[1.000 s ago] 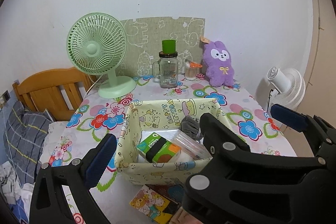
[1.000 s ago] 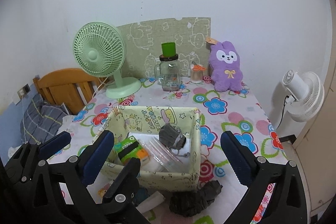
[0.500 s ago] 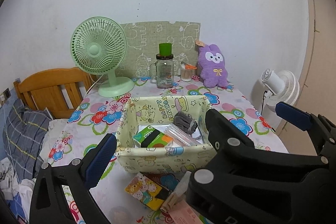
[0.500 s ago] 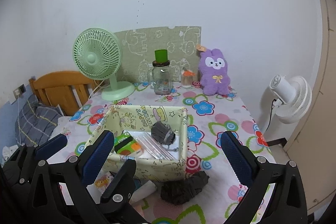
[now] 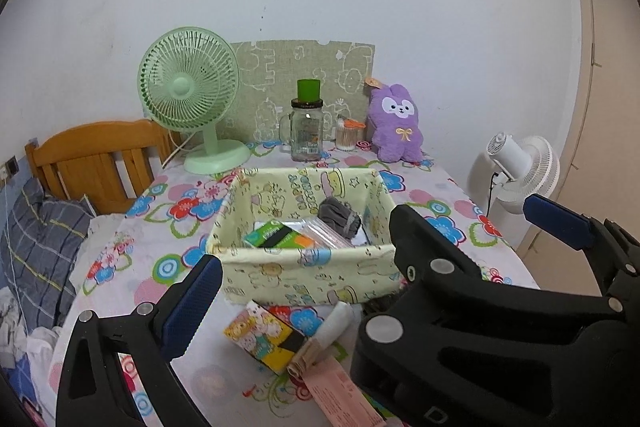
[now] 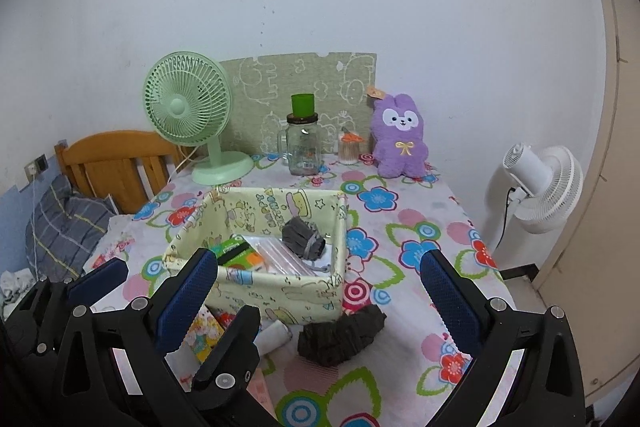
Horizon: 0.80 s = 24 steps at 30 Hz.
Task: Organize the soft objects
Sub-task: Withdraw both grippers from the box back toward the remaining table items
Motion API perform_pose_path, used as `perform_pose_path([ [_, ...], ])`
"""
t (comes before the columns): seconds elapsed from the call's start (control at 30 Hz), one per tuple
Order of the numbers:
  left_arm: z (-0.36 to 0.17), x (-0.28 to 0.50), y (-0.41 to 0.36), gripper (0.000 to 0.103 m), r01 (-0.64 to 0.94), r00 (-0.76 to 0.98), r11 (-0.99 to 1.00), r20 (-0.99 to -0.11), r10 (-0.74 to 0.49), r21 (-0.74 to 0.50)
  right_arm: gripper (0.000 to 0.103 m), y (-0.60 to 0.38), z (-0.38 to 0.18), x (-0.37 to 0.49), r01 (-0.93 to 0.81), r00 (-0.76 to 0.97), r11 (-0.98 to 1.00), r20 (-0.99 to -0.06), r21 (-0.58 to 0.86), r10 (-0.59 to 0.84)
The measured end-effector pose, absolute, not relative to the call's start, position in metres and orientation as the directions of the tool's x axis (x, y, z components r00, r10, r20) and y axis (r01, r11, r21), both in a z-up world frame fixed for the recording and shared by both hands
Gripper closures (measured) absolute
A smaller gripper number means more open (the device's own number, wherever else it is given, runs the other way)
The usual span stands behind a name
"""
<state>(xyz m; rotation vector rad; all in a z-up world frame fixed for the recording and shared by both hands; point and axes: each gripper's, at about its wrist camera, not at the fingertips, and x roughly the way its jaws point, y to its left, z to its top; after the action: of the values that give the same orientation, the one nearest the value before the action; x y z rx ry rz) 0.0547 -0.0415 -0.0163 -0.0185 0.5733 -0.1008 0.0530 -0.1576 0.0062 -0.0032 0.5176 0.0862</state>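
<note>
Dark cloth bundle [image 6: 342, 335] lies crosswise just before the basket [image 6: 280, 291], between our right gripper's [image 6: 316, 295] wide-open, empty fingers; left gripper [image 5: 372, 255] likewise open, empty.

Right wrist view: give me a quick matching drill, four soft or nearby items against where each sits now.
Items:
1. rolled grey sock
2. dark crumpled cloth
3. purple plush bunny
4. glass mug jar

Places:
A. on the tablecloth, just outside the fabric basket's near right corner
B. at the table's far edge, right of the small toothpick holder
C. inside the fabric basket
D. at the back, between the green fan and the toothpick holder

Pairs: 1-C, 2-A, 3-B, 4-D
</note>
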Motion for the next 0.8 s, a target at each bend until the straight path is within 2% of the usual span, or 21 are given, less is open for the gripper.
perform_pose_path([
  [0.8, -0.076, 0.038, -0.055, 0.0, 0.024, 0.793, 0.999, -0.608, -0.048, -0.048, 0.001, -0.171, -0.06, 0.044, -0.096, 0.799, 0.994, -0.591, 0.052, 0.108],
])
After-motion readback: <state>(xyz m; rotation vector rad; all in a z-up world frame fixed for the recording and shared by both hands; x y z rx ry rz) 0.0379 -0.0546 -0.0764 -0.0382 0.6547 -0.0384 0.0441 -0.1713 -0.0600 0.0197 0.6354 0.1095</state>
